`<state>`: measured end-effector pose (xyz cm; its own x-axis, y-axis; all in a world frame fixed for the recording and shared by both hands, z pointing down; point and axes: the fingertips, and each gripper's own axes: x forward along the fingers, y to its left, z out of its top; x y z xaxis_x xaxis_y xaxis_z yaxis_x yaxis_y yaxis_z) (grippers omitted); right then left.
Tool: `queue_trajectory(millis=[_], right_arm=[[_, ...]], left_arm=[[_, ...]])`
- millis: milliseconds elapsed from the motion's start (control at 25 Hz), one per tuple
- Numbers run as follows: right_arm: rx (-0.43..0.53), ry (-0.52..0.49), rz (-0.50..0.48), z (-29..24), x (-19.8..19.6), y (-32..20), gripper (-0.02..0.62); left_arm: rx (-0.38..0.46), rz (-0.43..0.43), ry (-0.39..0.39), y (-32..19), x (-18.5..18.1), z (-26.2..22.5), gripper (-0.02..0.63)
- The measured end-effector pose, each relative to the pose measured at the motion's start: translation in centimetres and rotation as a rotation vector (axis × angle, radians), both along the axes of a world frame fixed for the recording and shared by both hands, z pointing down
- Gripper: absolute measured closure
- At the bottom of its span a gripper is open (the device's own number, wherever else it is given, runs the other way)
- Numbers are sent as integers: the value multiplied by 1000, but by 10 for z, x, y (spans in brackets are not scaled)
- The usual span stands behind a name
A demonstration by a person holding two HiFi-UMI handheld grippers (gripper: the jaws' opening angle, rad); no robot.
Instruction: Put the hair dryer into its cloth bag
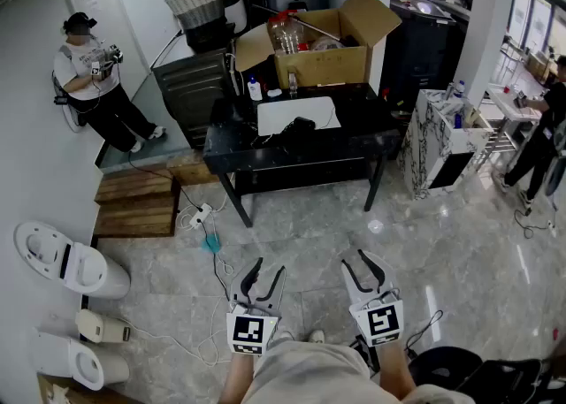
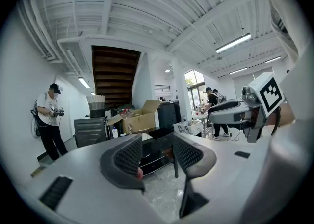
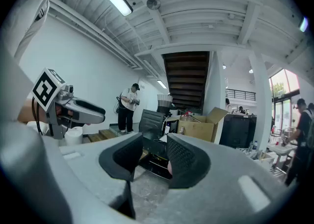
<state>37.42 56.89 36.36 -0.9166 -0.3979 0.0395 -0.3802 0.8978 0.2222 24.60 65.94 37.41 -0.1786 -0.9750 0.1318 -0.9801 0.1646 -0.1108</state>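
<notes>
- Nearest to me, the left gripper (image 1: 268, 268) and the right gripper (image 1: 363, 262) were held side by side, both aimed toward 12 o'clock. Each had its jaws parted with nothing between them; only floor and the distant table showed through the gaps. That made two grippers, both empty.
- On the floor at about 9 o'clock lay two white toilets (image 1: 71, 261). One power strip (image 1: 200, 215) sat nearer 11 o'clock.
- At 12 o'clock, well apart from the grippers, stood one black table (image 1: 354, 141). On it lay one flat white piece that I took for the cloth bag (image 1: 279, 112). One dark lump touching its near edge I took for the hair dryer (image 1: 302, 125). Both were too small to be sure of.
- I judged the dryer would be stiff, smooth plastic and fairly light, with a cord likely to drag. The handle or the barrel looked the safest place to clamp it.
- The bag looked limp, so I reckoned one gripper should pinch its mouth open while the other fed the dryer in.
- At the table's far edge sat one open cardboard box (image 1: 323, 64).
- Farther off, one person (image 1: 88, 75) stood at 10 o'clock by the wall and another (image 1: 544, 141) at 2 o'clock.
</notes>
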Motion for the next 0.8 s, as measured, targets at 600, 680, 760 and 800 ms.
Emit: queue_trajectory(millis=[600,680,760,800], right_arm=[[-85,12,-13,11,-15,-30,442],[-61,22,-23,12,-22,-38,442],[-26,29,-38,13,-29,-45,442],[-22,34,-40,14,-34,-48,442]], left_arm=[[-15,-5,-24,-36,2,1,431],[-14,-11,-22,-42,-4,2,431],[-9,-9,-20,-49,-10,2,431],[-5,-6,-21,-52,-13,2,431]])
